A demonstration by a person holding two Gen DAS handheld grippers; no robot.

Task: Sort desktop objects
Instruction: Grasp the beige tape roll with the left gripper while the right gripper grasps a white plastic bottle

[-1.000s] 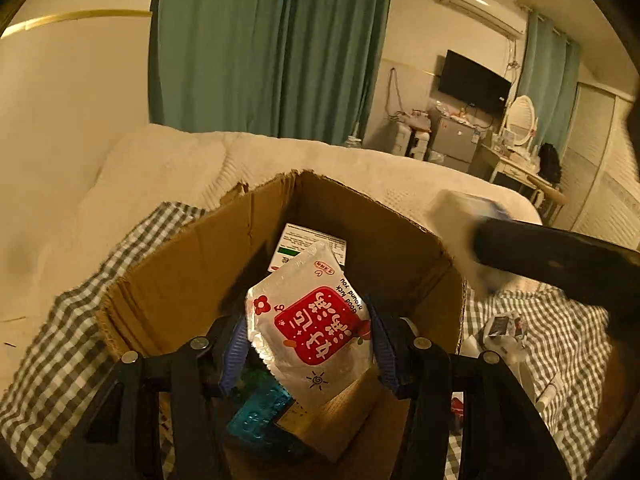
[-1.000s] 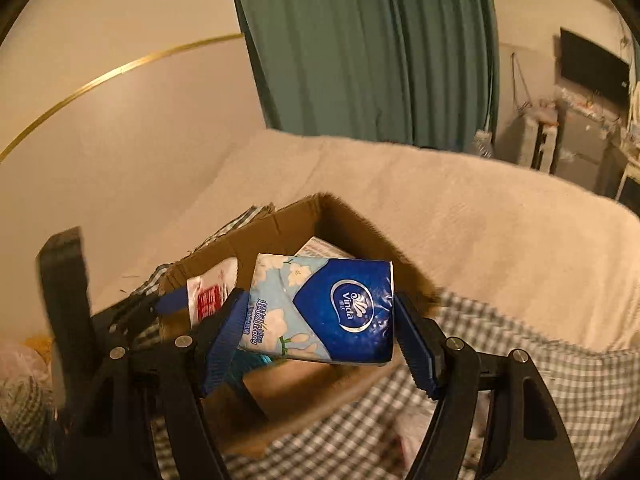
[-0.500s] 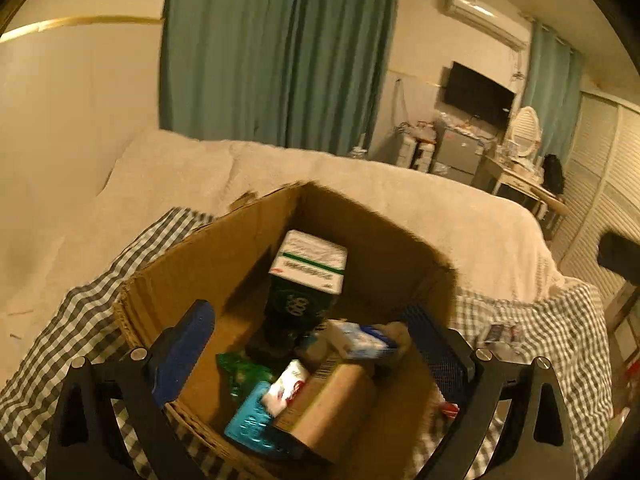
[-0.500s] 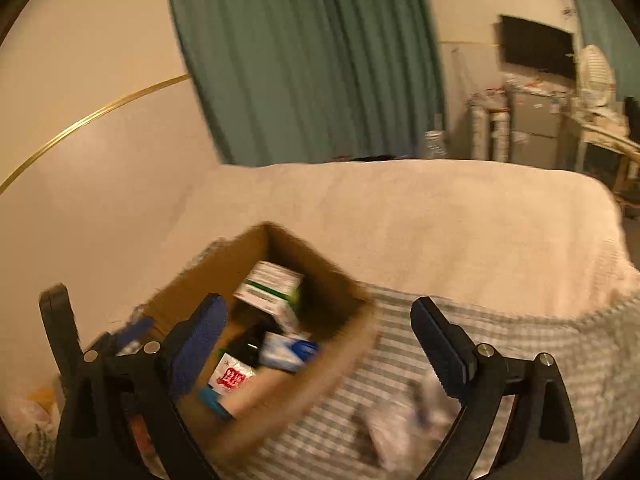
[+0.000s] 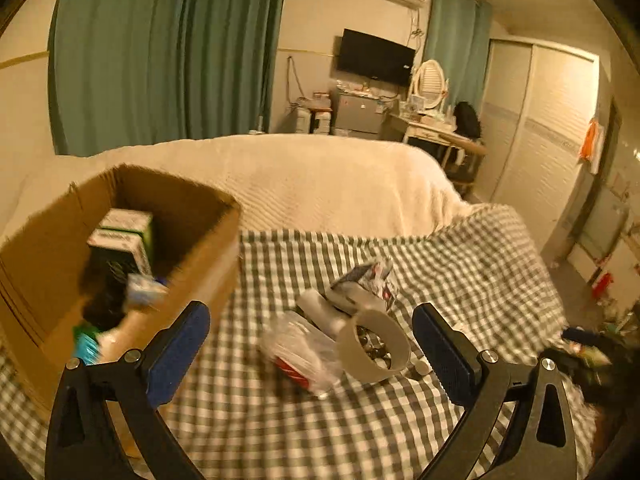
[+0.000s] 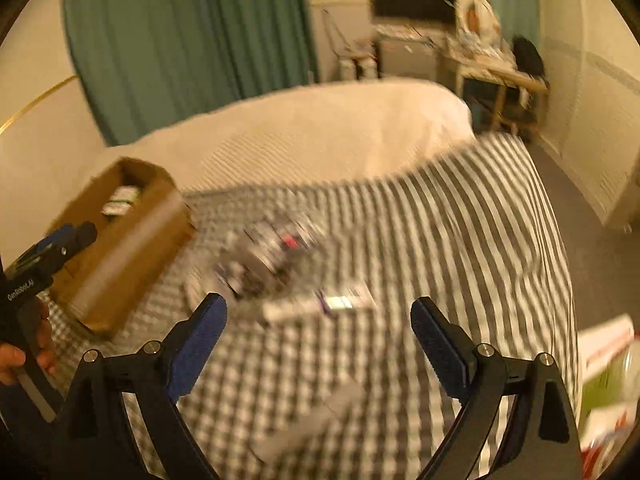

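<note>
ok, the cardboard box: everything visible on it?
The cardboard box is brown corrugated card with an open top and ragged, torn rims. It stands upright on the checked cloth, left of the loose items. Inside are a green-and-white carton, a small pale-blue pack and something teal low down, all blurred. Nothing grips it.

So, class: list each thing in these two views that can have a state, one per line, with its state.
left gripper: jaws opening, nothing between them.
right gripper: open, empty.
cardboard box: open-topped, upright, holding several items.
tape roll: on its side on the checked cloth, outside the box.
clear plastic bag: lying on the cloth beside the roll.
green curtains: drawn.
television: off.
</note>
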